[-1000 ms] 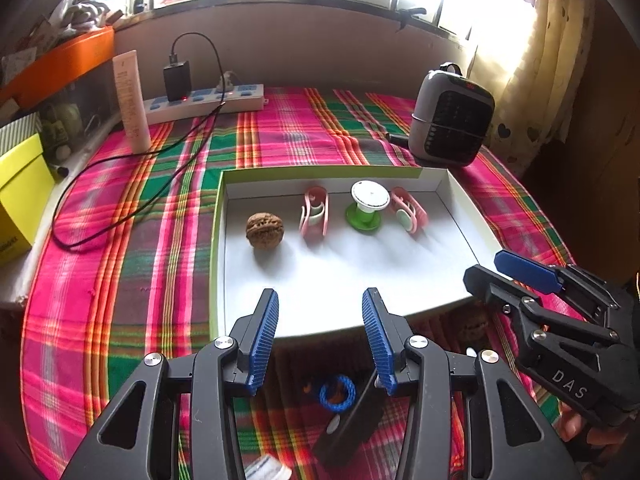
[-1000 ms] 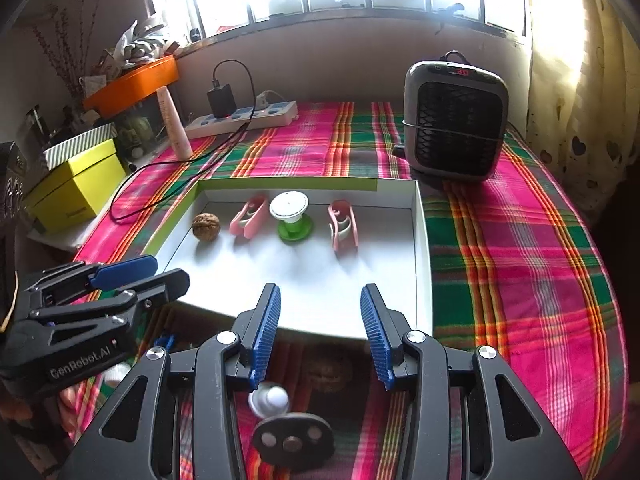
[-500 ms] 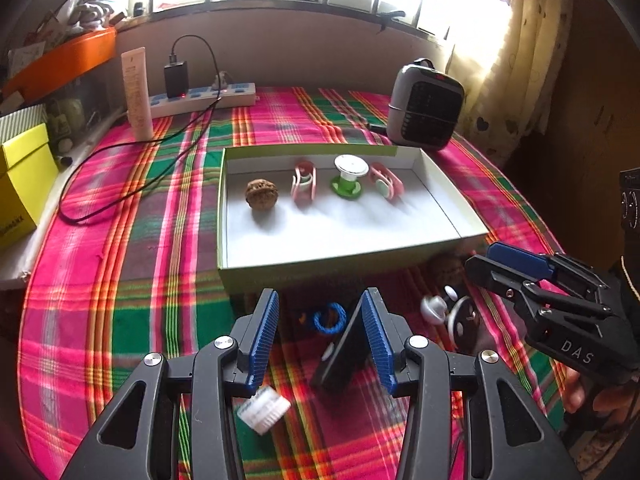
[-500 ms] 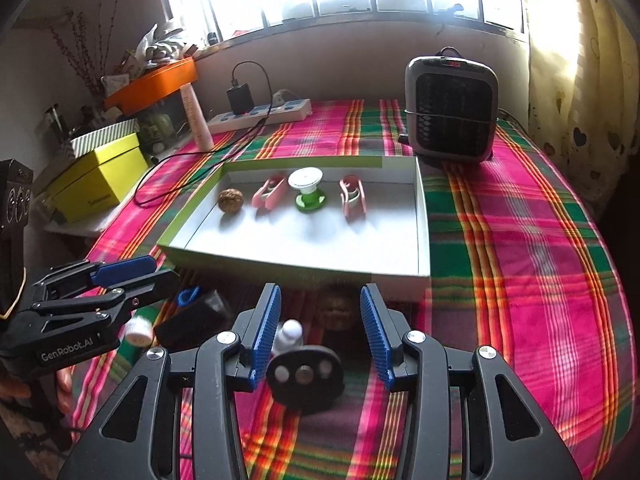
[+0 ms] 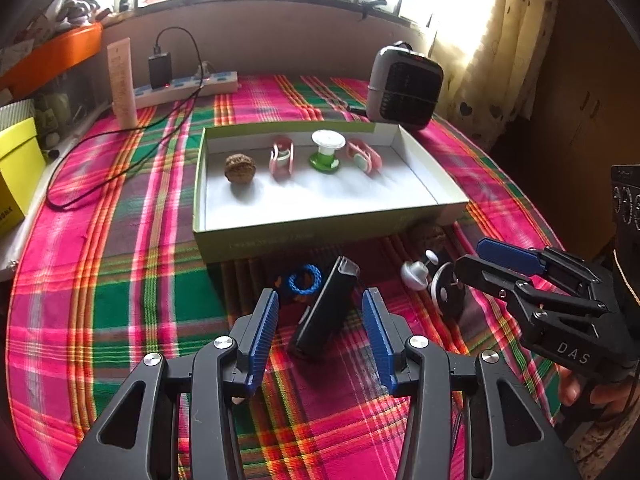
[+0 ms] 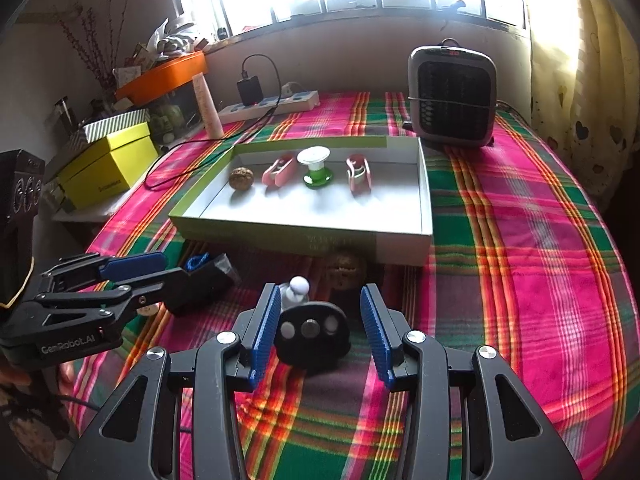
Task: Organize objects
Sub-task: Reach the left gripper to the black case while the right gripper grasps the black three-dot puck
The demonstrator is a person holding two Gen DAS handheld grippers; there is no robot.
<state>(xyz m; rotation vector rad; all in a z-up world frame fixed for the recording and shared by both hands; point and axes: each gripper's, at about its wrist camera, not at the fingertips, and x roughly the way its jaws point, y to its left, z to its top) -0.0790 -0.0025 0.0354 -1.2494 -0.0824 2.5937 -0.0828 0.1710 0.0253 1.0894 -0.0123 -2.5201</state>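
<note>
Left wrist view: the left gripper (image 5: 320,336) is released, jaws apart, around a black rectangular block (image 5: 326,312) lying on the plaid-covered bench (image 5: 120,280). A blue knitted ring (image 5: 305,279) lies just beyond, near the shallow green-walled white tray (image 5: 304,236).

Right wrist view: the right gripper (image 6: 318,330) is released, jaws apart on either side of a black rounded disc (image 6: 312,336). A brown walnut (image 6: 345,270) lies against the tray's near wall.

yellow box (image 5: 16,172) cut off at left edge, second walnut (image 5: 430,236) shadowed
</note>
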